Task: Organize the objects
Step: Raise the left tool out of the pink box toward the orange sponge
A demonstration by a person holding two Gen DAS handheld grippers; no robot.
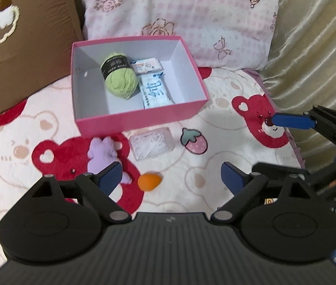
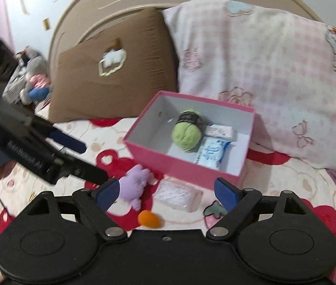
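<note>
Hovering both empty, spread grippers over the bed, I judge my left gripper [image 1: 171, 180] nearest the orange egg [image 1: 149, 181], lying between its fingers.

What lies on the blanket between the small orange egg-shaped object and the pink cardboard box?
A clear plastic packet lies between the orange egg-shaped object and the pink box, shown in both wrist views.

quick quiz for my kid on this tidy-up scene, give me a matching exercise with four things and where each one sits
Things:
1. green yarn ball
2. purple plush toy
3. orange egg-shaped toy
4. clear plastic packet

Places:
A. on the blanket just in front of the pink box, to the right of the plush
B. inside the pink box beside the tissue packs
C. on the blanket, nearest the camera
D. on a red bear print, outside the box

Pairs: 1-B, 2-D, 3-C, 4-A
</note>
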